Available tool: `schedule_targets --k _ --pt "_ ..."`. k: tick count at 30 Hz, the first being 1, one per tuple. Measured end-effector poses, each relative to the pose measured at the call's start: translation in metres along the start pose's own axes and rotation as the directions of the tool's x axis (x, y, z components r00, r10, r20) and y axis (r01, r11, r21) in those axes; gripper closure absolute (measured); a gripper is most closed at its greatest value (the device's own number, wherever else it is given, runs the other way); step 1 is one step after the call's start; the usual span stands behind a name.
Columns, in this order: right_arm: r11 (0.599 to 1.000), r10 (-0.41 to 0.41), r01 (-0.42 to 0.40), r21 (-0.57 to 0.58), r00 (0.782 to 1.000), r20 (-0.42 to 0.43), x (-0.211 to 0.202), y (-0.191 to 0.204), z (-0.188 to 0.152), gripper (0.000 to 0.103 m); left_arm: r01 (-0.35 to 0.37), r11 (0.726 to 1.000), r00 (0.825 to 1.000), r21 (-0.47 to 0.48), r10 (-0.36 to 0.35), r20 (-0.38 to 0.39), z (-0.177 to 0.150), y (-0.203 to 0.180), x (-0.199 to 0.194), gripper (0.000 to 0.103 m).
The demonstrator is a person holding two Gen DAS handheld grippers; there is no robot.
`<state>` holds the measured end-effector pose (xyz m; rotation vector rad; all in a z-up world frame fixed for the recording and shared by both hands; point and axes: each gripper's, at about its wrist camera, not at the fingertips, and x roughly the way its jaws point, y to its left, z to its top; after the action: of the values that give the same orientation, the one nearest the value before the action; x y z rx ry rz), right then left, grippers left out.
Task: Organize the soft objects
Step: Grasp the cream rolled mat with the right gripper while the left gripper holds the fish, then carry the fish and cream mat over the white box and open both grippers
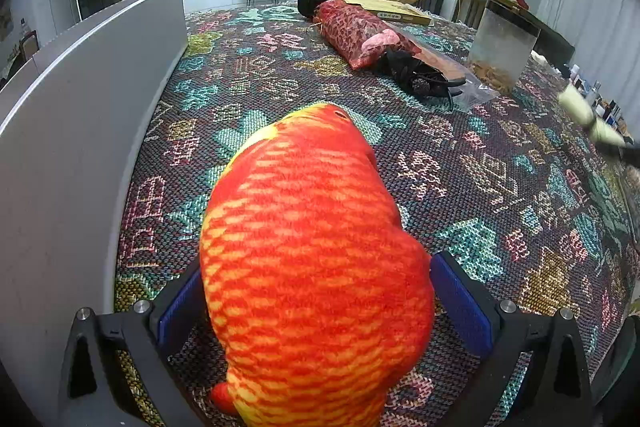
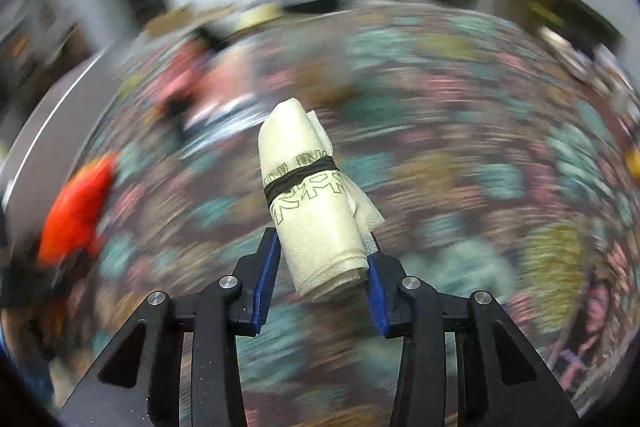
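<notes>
My left gripper is shut on an orange and yellow plush fish, its blue pads pressing both flanks above the patterned carpet. In the right wrist view my right gripper is shut on a cream rolled cloth tied with a dark band; the roll sticks up and away from the pads. That same rolled cloth shows blurred at the right edge of the left wrist view. The plush fish appears as an orange smear at the left of the blurred right wrist view.
A grey panel runs along the left. Farther back on the carpet lie a red patterned bundle, a black item on clear plastic, a translucent bin and a flat cardboard box.
</notes>
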<state>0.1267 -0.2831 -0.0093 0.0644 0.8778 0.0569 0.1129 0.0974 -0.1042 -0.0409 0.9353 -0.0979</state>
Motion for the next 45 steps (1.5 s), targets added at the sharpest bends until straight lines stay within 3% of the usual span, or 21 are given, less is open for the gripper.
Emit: schedule_targets --k 5,8,11,14,16,18,19,21,23,24,25,27,29,31,34,36,38,42,43,45 --pt "0.985 -0.041 0.03 0.168 0.997 0.064 0.041 -0.051 0.062 0.061 0.003 1.0 1.0 -0.002 -0.003 -0.001 -0.001 0.0 0.001 0.0" --pt "0.972 -0.032 0.036 0.233 0.999 -0.024 0.076 -0.073 0.082 0.052 0.009 1.0 0.999 0.018 -0.008 -0.041 0.002 -0.002 0.003 0.0" --pt "0.979 -0.047 0.075 0.191 0.987 -0.151 0.093 -0.079 0.093 0.035 0.043 0.997 0.99 0.06 -0.035 -0.134 0.007 -0.006 0.002 0.0" --pt "0.989 -0.11 0.125 0.086 0.981 -0.159 0.088 -0.078 0.11 0.028 0.096 0.994 0.985 0.057 -0.086 -0.152 0.007 -0.009 -0.006 0.0" --pt "0.992 -0.116 0.121 0.024 0.982 -0.152 0.09 -0.071 0.12 0.028 0.092 0.994 0.984 0.061 -0.081 -0.161 0.005 -0.011 -0.006 0.0" --pt "0.993 -0.114 0.104 -0.064 0.976 -0.185 0.104 -0.057 0.122 0.032 0.065 0.995 0.981 0.073 -0.05 -0.19 0.004 -0.013 0.001 0.0" --pt "0.986 -0.15 0.128 -0.111 0.963 -0.223 0.113 -0.051 0.121 0.065 0.031 0.995 0.981 0.095 -0.012 -0.196 0.003 -0.015 0.005 0.0" --pt "0.97 -0.213 0.178 -0.166 0.95 -0.227 0.121 -0.041 0.121 0.065 0.002 0.991 0.981 0.137 0.025 -0.194 0.002 -0.018 0.007 0.0" --pt "0.966 -0.242 0.216 -0.14 0.95 -0.2 0.12 -0.038 0.13 0.066 -0.009 0.995 0.989 0.098 0.024 -0.149 0.007 -0.014 0.001 0.023" --pt "0.969 -0.237 0.221 -0.108 0.957 -0.17 0.113 -0.037 0.136 0.066 -0.01 0.997 0.991 0.079 0.02 -0.132 0.01 -0.01 -0.002 0.05" --pt "0.973 -0.225 0.217 -0.079 0.966 -0.126 0.103 -0.034 0.144 0.066 0.014 0.999 0.991 0.037 -0.009 -0.131 0.016 -0.003 -0.005 0.058" --pt "0.982 -0.189 0.189 -0.031 0.982 -0.022 0.072 -0.024 0.159 0.066 0.129 0.988 0.986 -0.086 -0.137 -0.099 0.026 0.011 -0.015 0.06" --pt "0.99 -0.131 0.134 -0.053 0.99 0.06 0.037 0.004 0.171 0.066 0.185 0.973 0.981 -0.138 -0.192 -0.038 0.034 0.017 -0.035 0.06" --pt "0.989 -0.076 0.086 -0.117 0.993 0.087 0.016 0.043 0.178 0.066 0.24 0.955 0.971 -0.171 -0.238 0.035 0.041 0.022 -0.063 0.06" --pt "0.976 0.079 -0.065 -0.206 0.995 0.064 -0.022 0.12 0.163 0.066 0.302 0.93 0.951 -0.21 -0.28 0.128 0.047 0.042 -0.11 0.059" --pt "0.944 0.205 -0.194 -0.266 0.979 0.017 -0.041 0.183 0.143 0.066 0.279 0.936 0.954 -0.215 -0.244 0.176 0.045 0.062 -0.143 0.059" --pt "0.899 0.318 -0.317 -0.301 0.947 -0.044 -0.052 0.24 0.119 0.066 0.214 0.951 0.964 -0.224 -0.168 0.204 0.039 0.089 -0.17 0.058" --pt "0.768 0.52 -0.554 -0.322 0.832 -0.193 -0.063 0.354 0.06 0.064 0.027 0.958 0.981 -0.287 0.03 0.192 0.014 0.147 -0.201 0.054" --pt "0.744 0.543 -0.586 -0.321 0.81 -0.221 -0.063 0.375 0.048 0.061 -0.025 0.951 0.982 -0.308 0.081 0.169 0.007 0.163 -0.204 0.049" --pt "0.7 0.582 -0.65 -0.297 0.759 -0.291 -0.055 0.412 0.022 0.043 -0.121 0.935 0.976 -0.335 0.173 0.13 -0.003 0.186 -0.204 0.028"
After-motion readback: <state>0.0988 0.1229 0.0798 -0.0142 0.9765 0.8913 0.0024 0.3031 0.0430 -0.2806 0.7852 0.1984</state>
